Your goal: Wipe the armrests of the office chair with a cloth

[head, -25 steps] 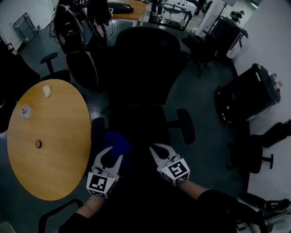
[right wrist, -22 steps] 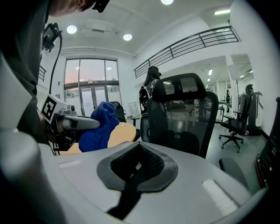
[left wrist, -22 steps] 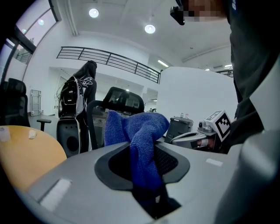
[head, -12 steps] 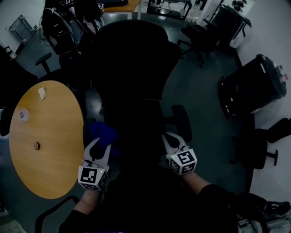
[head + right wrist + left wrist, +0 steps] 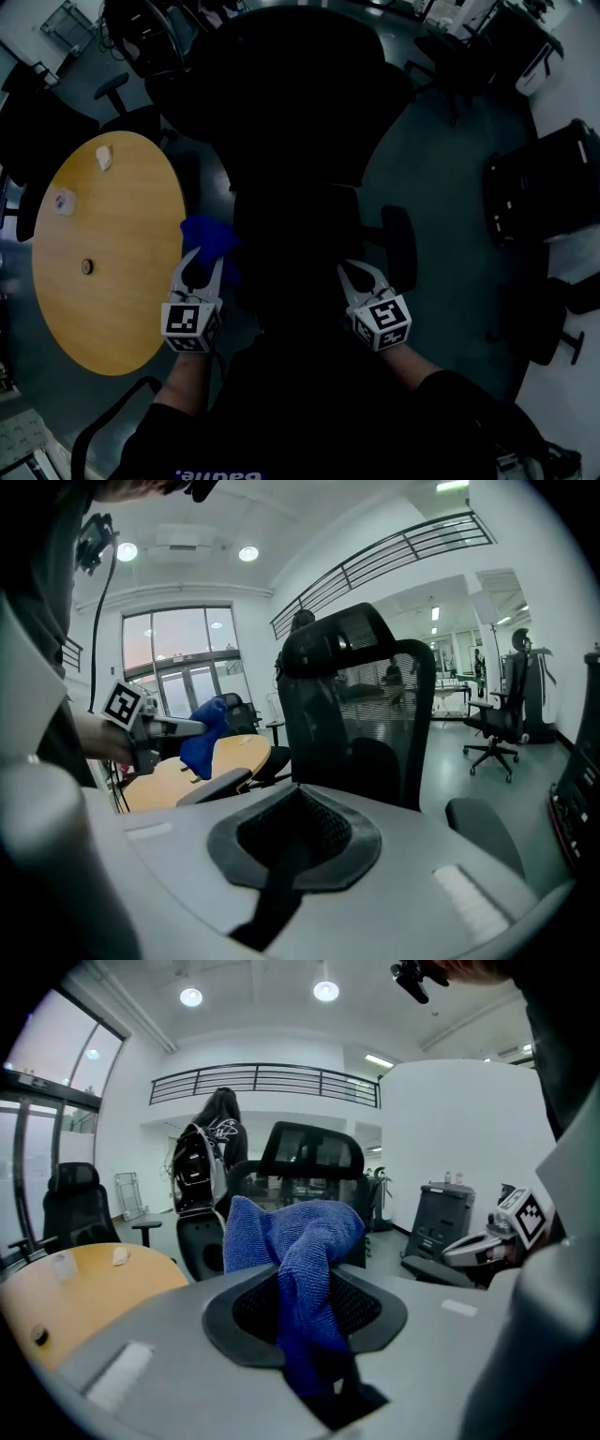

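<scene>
The black office chair (image 5: 295, 122) fills the middle of the head view. Its right armrest (image 5: 398, 246) shows beside the seat. The left armrest (image 5: 214, 785) is clearest in the right gripper view, low and just under the cloth. My left gripper (image 5: 202, 255) is shut on a blue cloth (image 5: 208, 237), which hangs bunched between the jaws (image 5: 300, 1251) at the chair's left side. My right gripper (image 5: 360, 272) stands open and empty near the seat's front right, just short of the right armrest.
A round wooden table (image 5: 103, 253) with small items stands close on the left, next to the left gripper. More black chairs (image 5: 122, 94) stand behind it. A black case (image 5: 544, 183) sits on the floor at the right.
The left gripper has carried the cloth outward, toward the table side of the chair. The right gripper has drifted right, toward the right armrest. The head view has moved closer over the chair.
</scene>
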